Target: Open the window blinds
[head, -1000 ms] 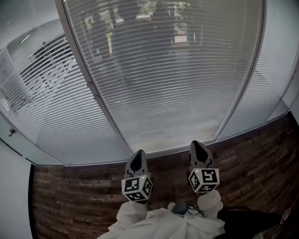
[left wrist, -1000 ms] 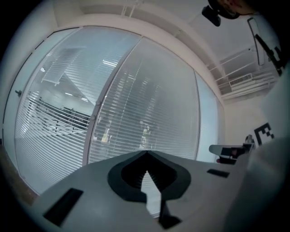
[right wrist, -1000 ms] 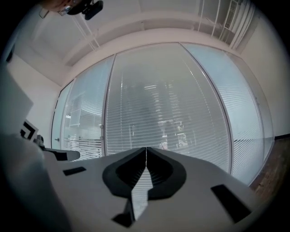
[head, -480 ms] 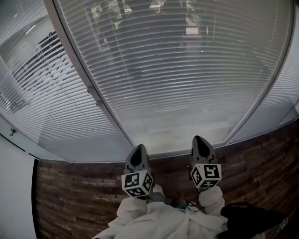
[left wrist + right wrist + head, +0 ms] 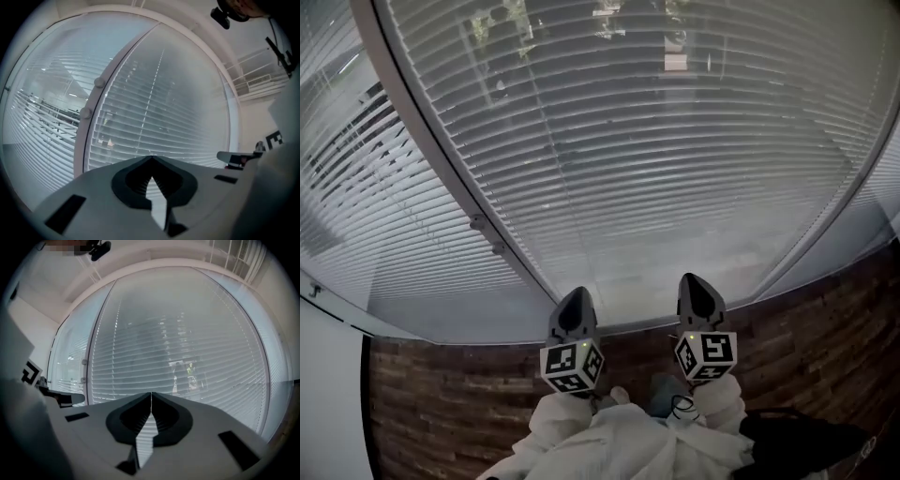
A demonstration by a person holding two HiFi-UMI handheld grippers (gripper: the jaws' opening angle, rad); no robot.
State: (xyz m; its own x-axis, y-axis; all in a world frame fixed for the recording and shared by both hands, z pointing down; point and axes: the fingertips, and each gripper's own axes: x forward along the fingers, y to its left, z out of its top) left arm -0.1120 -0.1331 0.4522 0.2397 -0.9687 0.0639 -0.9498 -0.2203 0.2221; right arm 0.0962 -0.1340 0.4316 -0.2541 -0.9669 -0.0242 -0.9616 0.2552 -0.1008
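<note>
Closed white slatted blinds (image 5: 656, 159) cover the wide middle window pane; a second blind (image 5: 366, 206) hangs behind the pane to the left. Between them runs a white frame post (image 5: 441, 159) carrying two small round knobs (image 5: 476, 223) (image 5: 498, 248). My left gripper (image 5: 578, 292) and right gripper (image 5: 692, 278) point level at the window's lower edge, side by side, both shut and holding nothing. In the left gripper view the left gripper's jaws (image 5: 151, 158) meet in front of the blinds (image 5: 159, 112), with the knobs (image 5: 99, 82) up to the left. The right gripper's jaws (image 5: 151, 393) also meet before the blinds (image 5: 178, 357).
Dark plank flooring (image 5: 441, 403) runs up to the window's white bottom rail (image 5: 487, 328). A white wall (image 5: 328, 394) borders the left side. A dark bag-like shape (image 5: 806, 445) lies at the bottom right. White sleeves (image 5: 609, 445) show below the grippers.
Both grippers and the camera have moved closer to the window; the blinds fill more of the view and the post with its knobs has slid left. Both grippers stayed shut.
</note>
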